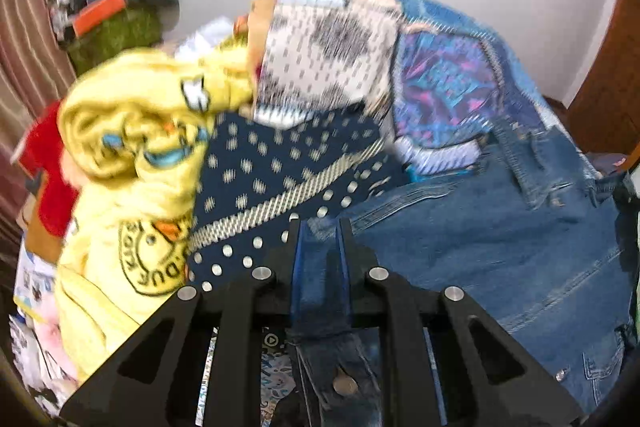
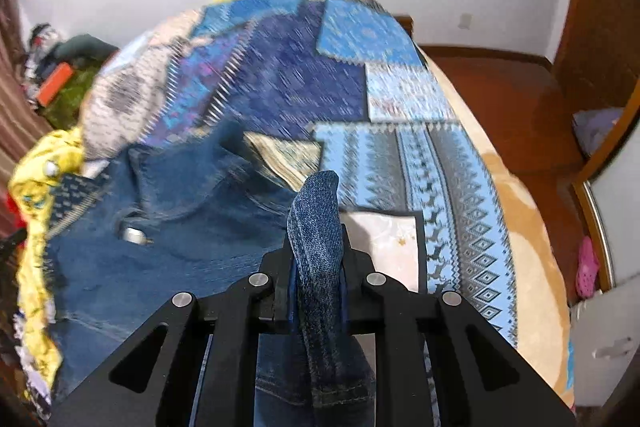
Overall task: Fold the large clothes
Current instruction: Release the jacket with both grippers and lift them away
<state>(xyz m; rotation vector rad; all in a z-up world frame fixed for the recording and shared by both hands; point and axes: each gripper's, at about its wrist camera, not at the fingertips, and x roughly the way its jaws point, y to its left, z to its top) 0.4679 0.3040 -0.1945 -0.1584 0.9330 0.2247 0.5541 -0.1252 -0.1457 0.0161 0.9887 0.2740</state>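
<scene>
A blue denim jacket (image 1: 500, 247) lies spread over a bed. My left gripper (image 1: 320, 227) is shut on an edge of the jacket, with denim pinched between its jaws. In the right wrist view the jacket (image 2: 180, 219) stretches to the left, a metal button (image 2: 134, 235) showing. My right gripper (image 2: 316, 231) is shut on a folded strip of the denim that sticks up past its fingertips. Both views are blurred by motion.
A blue patchwork bedspread (image 2: 340, 87) covers the bed, a tan blanket (image 2: 532, 259) at its right edge. A heap of clothes lies left: a yellow garment (image 1: 136, 147), a navy dotted cloth (image 1: 280, 171), a red item (image 1: 44, 155). Wooden furniture (image 2: 600, 27) stands right.
</scene>
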